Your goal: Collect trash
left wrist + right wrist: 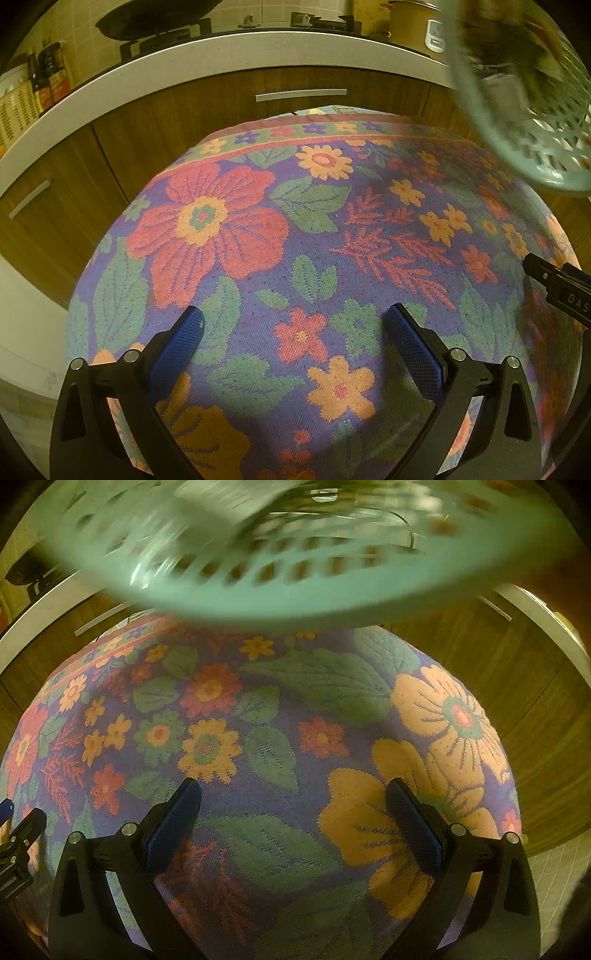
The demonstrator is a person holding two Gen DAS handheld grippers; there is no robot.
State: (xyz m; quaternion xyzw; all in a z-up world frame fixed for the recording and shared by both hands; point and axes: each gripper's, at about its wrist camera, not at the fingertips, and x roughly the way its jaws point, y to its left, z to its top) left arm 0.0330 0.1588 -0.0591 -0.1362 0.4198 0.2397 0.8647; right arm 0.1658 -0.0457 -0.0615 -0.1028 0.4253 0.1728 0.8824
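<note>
A pale green perforated plastic basket point(280, 572) is blurred with motion and hangs above the far side of the table; it also shows in the left wrist view point(524, 122) at the upper right. Something dark lies inside it, too blurred to name. My left gripper point(293, 323) is open and empty over the floral tablecloth point(258, 240). My right gripper point(293, 797) is open and empty over the same cloth point(258, 738). Neither gripper touches the basket. No loose trash shows on the cloth.
Wooden kitchen cabinets point(184, 107) with a white countertop point(221, 48) stand beyond the table. A wok point(155, 18), a stove and a pot point(410, 22) sit on the counter. Bottles point(51, 74) stand at the left. The other gripper's body point(557, 288) shows at the right edge.
</note>
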